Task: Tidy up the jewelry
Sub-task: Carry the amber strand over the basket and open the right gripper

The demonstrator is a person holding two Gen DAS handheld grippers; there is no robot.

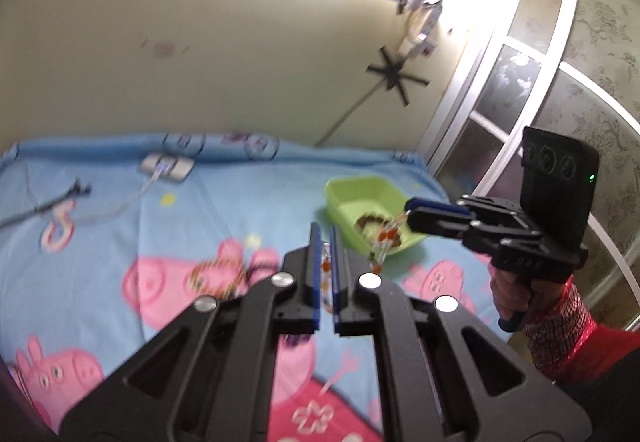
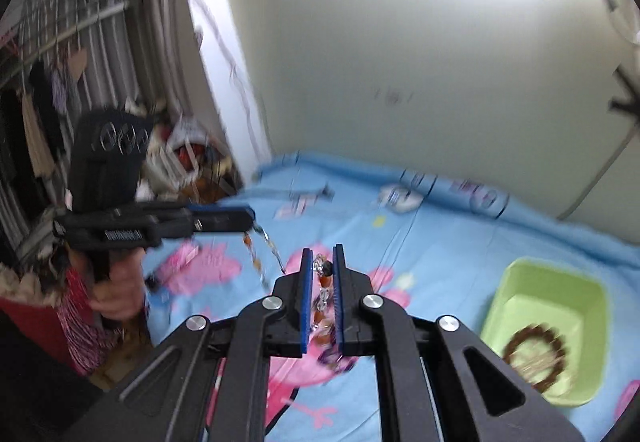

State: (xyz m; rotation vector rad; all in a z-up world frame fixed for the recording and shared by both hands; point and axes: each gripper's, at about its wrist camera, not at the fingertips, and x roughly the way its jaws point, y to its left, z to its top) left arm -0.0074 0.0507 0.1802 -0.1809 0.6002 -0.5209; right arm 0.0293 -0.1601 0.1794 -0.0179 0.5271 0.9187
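Over a bed (image 1: 160,209) spread with a blue cartoon-pig sheet, both claws are up off the surface. Frames blurred.

Left claw (image 1: 325,238): blue pads drawn close together, clamped on a beaded strand (image 1: 326,274) of clear and orange beads that runs down between them. In the right wrist view the same claw (image 2: 252,217) sits to the left, level, with the strand (image 2: 264,246) hanging from its tip in a loose loop.

Right claw (image 2: 322,258): pads likewise close together, pinching the other end of the strand, clear, dark and orange beads showing in the narrow gap. From the left wrist view this claw (image 1: 408,211) reaches in from the right, beads dangling from its tip in front of the tray.

Green tray (image 2: 516,282) sits on the sheet at right, near the wall side of the bed. A brown beaded bracelet (image 2: 534,358) lies inside on its floor.

Another brownish bracelet (image 1: 218,278) rests on the sheet, left of the left claw, partly hidden by it.

A hand (image 1: 508,294) with a red patterned sleeve grips the right handle.
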